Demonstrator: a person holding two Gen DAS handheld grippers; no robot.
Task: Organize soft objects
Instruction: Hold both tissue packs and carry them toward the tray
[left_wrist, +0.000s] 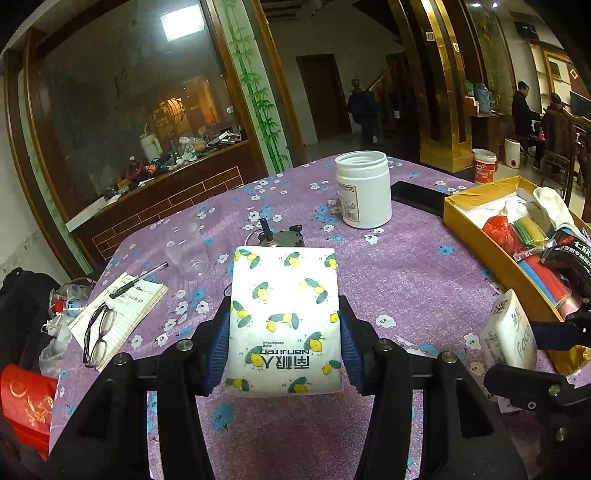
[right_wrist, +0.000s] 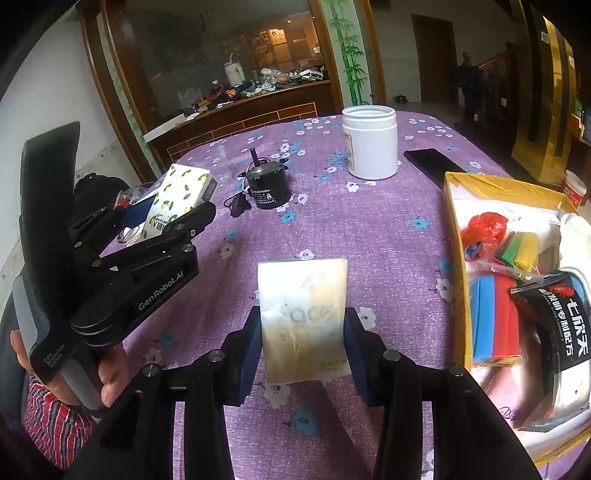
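My left gripper (left_wrist: 285, 314) is shut on a white tissue pack printed with lemons (left_wrist: 284, 273), held above the purple flowered tablecloth (left_wrist: 399, 280). The blue pads press on both of its sides. My right gripper (right_wrist: 303, 317) is shut on a pale, glossy tissue pack (right_wrist: 303, 284) just left of the yellow cardboard box (right_wrist: 458, 258). The box (left_wrist: 491, 254) holds a red bag, coloured sponges, a white cloth and a black packet. In the right wrist view the left gripper (right_wrist: 168, 218) with the lemon pack (right_wrist: 181, 192) is at the left, held by a hand.
A white open jar (left_wrist: 364, 188) and a black phone (left_wrist: 417, 197) stand at the far side. A black motor (right_wrist: 266, 184) sits mid-table. At the left are a clear cup (left_wrist: 186, 251) and a notepad (left_wrist: 129, 314) with a pen and glasses. People stand in the background.
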